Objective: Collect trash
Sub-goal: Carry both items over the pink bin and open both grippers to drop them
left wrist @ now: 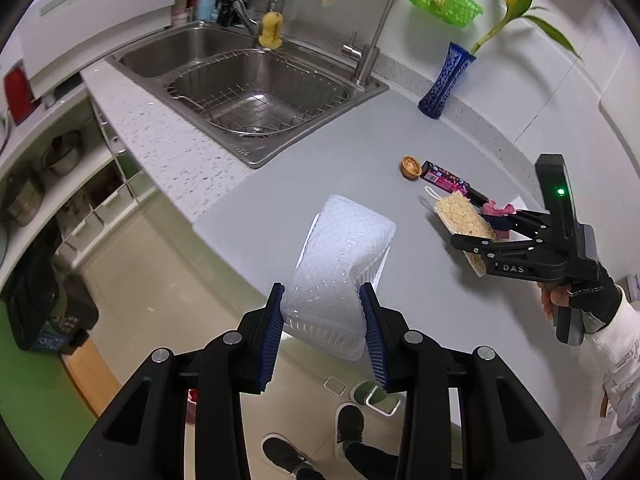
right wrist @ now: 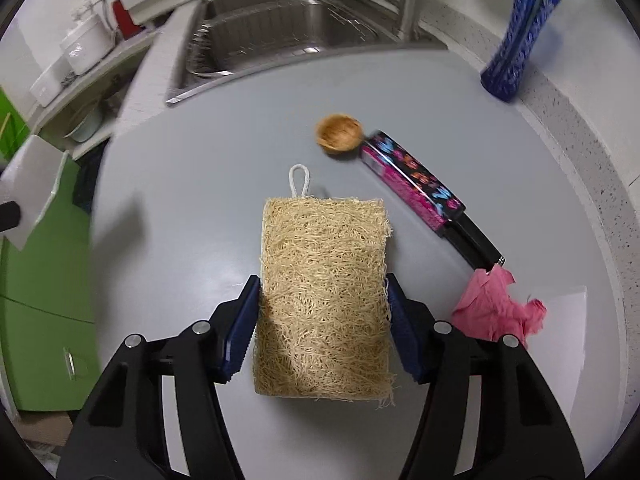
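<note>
My left gripper is shut on a clear plastic clamshell container, held tilted at the counter's front edge, partly over the floor. My right gripper is shut on a tan loofah scrub pad with a white loop, just above the grey counter; the gripper and the pad also show in the left wrist view. A walnut shell half, a pink and black wrapper box and a crumpled pink paper lie on the counter to the right.
A steel double sink with a wire rack and tall tap is at the back left. A blue vase with a plant stands by the wall. A white sheet lies under the pink paper. A small bin stands on the floor below.
</note>
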Demonstrator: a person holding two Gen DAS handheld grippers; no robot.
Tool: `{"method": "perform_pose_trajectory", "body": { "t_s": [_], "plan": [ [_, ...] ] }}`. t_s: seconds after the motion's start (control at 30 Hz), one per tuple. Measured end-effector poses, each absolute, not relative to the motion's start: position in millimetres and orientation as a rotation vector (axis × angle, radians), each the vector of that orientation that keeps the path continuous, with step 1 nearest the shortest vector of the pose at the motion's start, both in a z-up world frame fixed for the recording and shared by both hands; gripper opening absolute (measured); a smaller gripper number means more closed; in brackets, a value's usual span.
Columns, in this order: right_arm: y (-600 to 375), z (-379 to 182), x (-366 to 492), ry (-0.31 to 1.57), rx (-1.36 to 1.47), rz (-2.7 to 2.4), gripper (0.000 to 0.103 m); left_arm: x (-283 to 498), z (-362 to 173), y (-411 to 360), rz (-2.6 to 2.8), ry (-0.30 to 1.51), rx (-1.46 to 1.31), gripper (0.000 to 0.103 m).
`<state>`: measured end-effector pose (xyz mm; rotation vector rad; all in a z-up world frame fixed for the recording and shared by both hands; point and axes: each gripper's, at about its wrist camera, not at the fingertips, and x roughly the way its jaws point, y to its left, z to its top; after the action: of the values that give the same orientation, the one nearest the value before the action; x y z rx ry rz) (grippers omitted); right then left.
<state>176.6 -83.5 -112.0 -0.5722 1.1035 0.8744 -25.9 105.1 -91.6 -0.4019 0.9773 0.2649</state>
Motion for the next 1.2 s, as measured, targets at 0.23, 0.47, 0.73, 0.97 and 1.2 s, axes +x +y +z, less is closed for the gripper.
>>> {"method": "perform_pose_trajectory", "body": {
  "t_s": [0.23,0.47,0.73,0.97,1.2],
  "plan": [
    [-51,-61,82,1.025,-0.611,1.116,0.06,-98,-75,105,0.368,0.927,-0.44,0.037],
    [3,-42,-22,0.994,-0.652,1.348,0.06,-197,-75,113,0.534,0.903,-0.518,0.037],
    [73,-62,-113,0.992,-0.743,1.492,0.06,-285,-95,141,0.675,0.896,-0.599,0.037],
    [125,-175,-147,1.042,-0.808,1.504,0.06,-320,-208,190,0.711,0.935,-0.671,0.037],
    [152,-325,-165,1.073,-0.879,1.486,0.06,-330,-370,247,0.718,0.943,-0.73,0.043]
  ]
}}
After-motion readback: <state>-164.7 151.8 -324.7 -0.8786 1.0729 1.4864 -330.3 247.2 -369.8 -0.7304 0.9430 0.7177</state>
